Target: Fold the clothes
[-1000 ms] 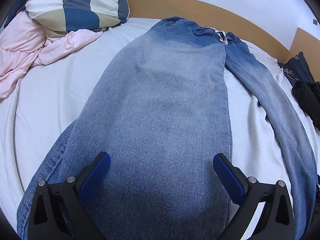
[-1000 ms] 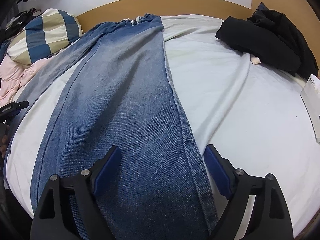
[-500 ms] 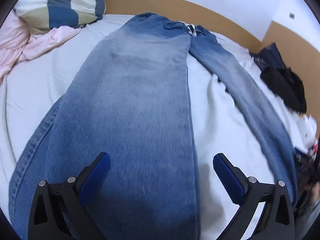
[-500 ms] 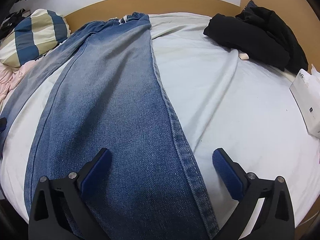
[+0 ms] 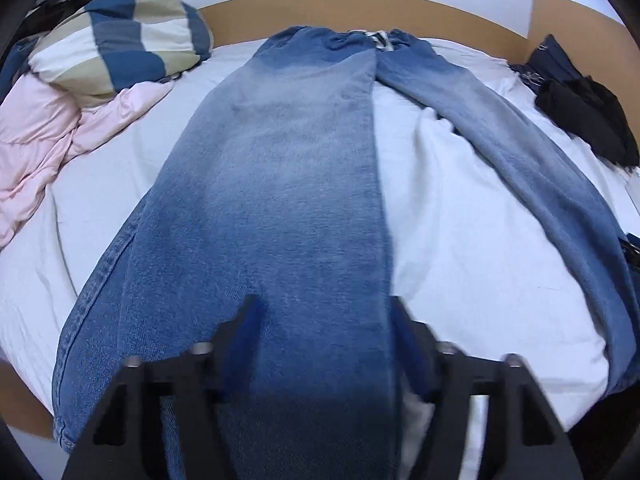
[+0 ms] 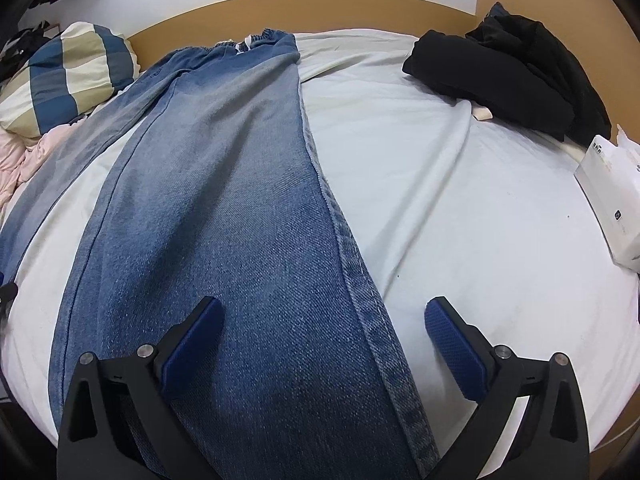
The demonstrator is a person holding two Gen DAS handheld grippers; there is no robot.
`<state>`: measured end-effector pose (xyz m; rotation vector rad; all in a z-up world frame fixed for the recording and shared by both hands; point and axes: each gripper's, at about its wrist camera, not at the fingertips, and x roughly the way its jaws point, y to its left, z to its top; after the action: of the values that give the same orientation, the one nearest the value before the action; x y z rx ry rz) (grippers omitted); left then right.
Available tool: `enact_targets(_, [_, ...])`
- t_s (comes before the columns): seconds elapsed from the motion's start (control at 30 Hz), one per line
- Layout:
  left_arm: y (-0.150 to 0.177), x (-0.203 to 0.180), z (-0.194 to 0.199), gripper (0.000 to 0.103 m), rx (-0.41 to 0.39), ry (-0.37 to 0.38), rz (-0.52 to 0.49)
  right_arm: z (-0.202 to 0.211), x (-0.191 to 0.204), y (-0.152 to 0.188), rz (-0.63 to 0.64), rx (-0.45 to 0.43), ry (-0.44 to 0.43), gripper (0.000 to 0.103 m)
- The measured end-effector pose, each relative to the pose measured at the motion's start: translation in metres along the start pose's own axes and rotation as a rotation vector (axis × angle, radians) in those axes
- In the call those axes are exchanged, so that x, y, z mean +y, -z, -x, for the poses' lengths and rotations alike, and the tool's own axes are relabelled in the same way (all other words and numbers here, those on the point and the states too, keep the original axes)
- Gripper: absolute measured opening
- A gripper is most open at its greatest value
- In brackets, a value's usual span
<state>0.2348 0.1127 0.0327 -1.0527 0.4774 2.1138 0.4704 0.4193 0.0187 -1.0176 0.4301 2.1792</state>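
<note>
Blue jeans [image 5: 288, 168] lie flat on the white bed sheet [image 5: 460, 240], waistband at the far end, legs spread in a V. My left gripper [image 5: 324, 320] hovers low over the near part of the left leg. Its blurred jaws are closing, with denim between them and the leg's inner edge by the right finger; the pads do not visibly press the cloth. In the right wrist view the other leg [image 6: 224, 184] runs toward me. My right gripper [image 6: 324, 320] stands wide open over it, straddling the outer seam [image 6: 360, 280], touching nothing.
A checked pillow [image 5: 120, 44] and a pink duvet [image 5: 36, 140] fill the far left. Black clothes [image 6: 500, 72] are piled far right, with a white packet [image 6: 612, 208] at the right edge. A wooden headboard [image 5: 360, 12] runs behind the bed.
The left gripper's jaws have drawn much closer together, and it has shifted across the leg toward its inner edge. The right gripper's jaws widened a little; that hand stayed put.
</note>
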Motion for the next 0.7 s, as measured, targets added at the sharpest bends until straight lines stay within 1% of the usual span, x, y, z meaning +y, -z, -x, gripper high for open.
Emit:
enact_targets(0.03, [-0.001, -0.003, 0.002, 0.028, 0.004, 0.013, -0.012, 0.000, -0.001, 0.000, -0.001, -0.001, -0.003, 0.103])
enact_targets(0.07, [-0.002, -0.006, 0.003, 0.014, 0.009, 0.033, -0.020, 0.000, -0.002, 0.000, -0.002, -0.002, -0.006, 0.103])
enact_targets(0.1, [-0.003, -0.011, 0.004, 0.011, 0.009, 0.031, -0.030, -0.001, -0.002, -0.001, -0.003, -0.002, -0.007, 0.103])
enact_targets(0.2, [-0.008, -0.015, 0.013, 0.007, -0.011, 0.020, -0.046, -0.003, -0.001, -0.003, -0.004, -0.002, -0.009, 0.103])
enact_targets(0.37, [-0.018, -0.016, 0.036, 0.006, -0.054, 0.018, -0.063, -0.003, -0.002, -0.003, -0.008, -0.004, -0.020, 0.103])
enact_targets(0.47, [-0.022, -0.019, 0.041, 0.005, -0.061, 0.015, -0.092, -0.003, -0.002, -0.003, -0.013, -0.004, -0.024, 0.103])
enact_targets(0.57, [-0.022, -0.020, 0.028, 0.007, -0.024, -0.031, -0.099, -0.003, 0.000, -0.003, -0.007, 0.001, -0.009, 0.103])
enact_targets(0.63, [-0.018, -0.018, 0.019, 0.015, 0.003, -0.051, -0.086, -0.003, 0.001, -0.003, -0.006, 0.002, -0.002, 0.103])
enact_targets(0.7, [-0.013, -0.016, 0.012, 0.033, 0.020, -0.061, -0.073, -0.003, 0.000, -0.003, -0.008, 0.002, -0.004, 0.103])
